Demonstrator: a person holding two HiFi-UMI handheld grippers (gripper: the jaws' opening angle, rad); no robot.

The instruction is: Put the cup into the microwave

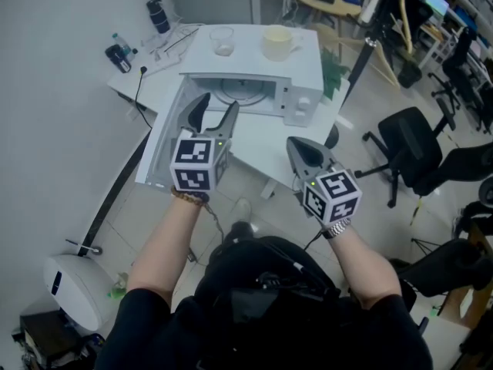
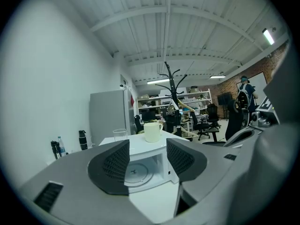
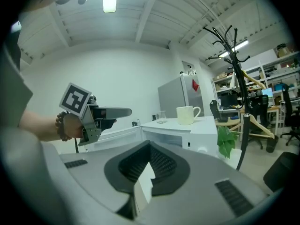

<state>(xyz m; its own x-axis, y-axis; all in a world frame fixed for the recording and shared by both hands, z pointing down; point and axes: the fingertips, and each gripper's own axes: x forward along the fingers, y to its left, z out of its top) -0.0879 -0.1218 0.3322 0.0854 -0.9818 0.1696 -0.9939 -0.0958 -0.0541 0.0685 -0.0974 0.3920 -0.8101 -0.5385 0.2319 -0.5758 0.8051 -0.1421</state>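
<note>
A cream cup (image 1: 277, 42) stands on top of the white microwave (image 1: 302, 68), beside a clear glass (image 1: 222, 41). The microwave door (image 1: 159, 146) hangs open to the left, and the turntable (image 1: 242, 91) shows inside. My left gripper (image 1: 213, 115) is open and empty, in front of the cavity. Its own view shows the cup (image 2: 153, 131) above the turntable (image 2: 136, 172), framed by the spread jaws. My right gripper (image 1: 306, 154) is shut and empty, lower right, short of the microwave. In its view the cup (image 3: 187, 115) is ahead and the left gripper (image 3: 117, 112) is at left.
Bottles (image 1: 159, 15) and cables lie on the table's far left. Black office chairs (image 1: 412, 149) stand on the right. A coat stand (image 3: 234, 69) and a green plant (image 3: 226, 142) are to the right of the microwave. A white appliance (image 1: 73, 287) sits on the floor at lower left.
</note>
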